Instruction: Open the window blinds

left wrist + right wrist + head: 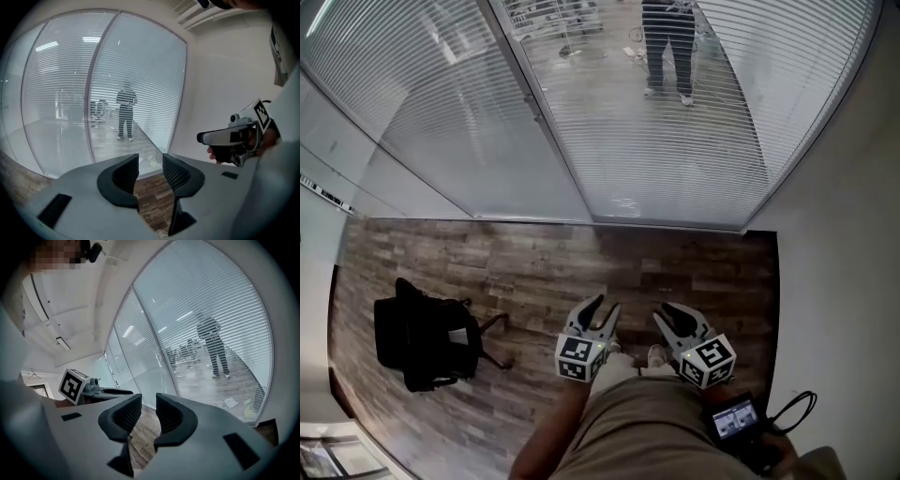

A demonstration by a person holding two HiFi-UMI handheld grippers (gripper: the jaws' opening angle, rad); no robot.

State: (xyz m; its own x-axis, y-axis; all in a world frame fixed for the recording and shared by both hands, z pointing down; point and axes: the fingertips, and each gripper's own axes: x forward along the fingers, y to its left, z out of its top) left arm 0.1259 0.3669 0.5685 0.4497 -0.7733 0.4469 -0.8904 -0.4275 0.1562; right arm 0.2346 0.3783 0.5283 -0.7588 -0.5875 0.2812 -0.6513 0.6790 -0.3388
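White slatted blinds [666,141] hang behind the glass panes ahead of me; their slats are tilted enough that the room beyond shows through. In the left gripper view the blinds [136,70] fill the middle, and in the right gripper view the blinds [220,301] take up the right side. My left gripper [600,309] is held low over the wood floor, some way back from the glass. Its jaws [151,164] are open with nothing between them. My right gripper [673,317] is beside it, also open and empty [148,406]. Neither touches the blinds.
A black office chair [427,342] stands on the floor at the left. A white wall [844,234] runs along the right. A metal frame post [548,122] divides the panes. A person [667,47] stands beyond the glass. A small screen device [736,419] hangs at my lower right.
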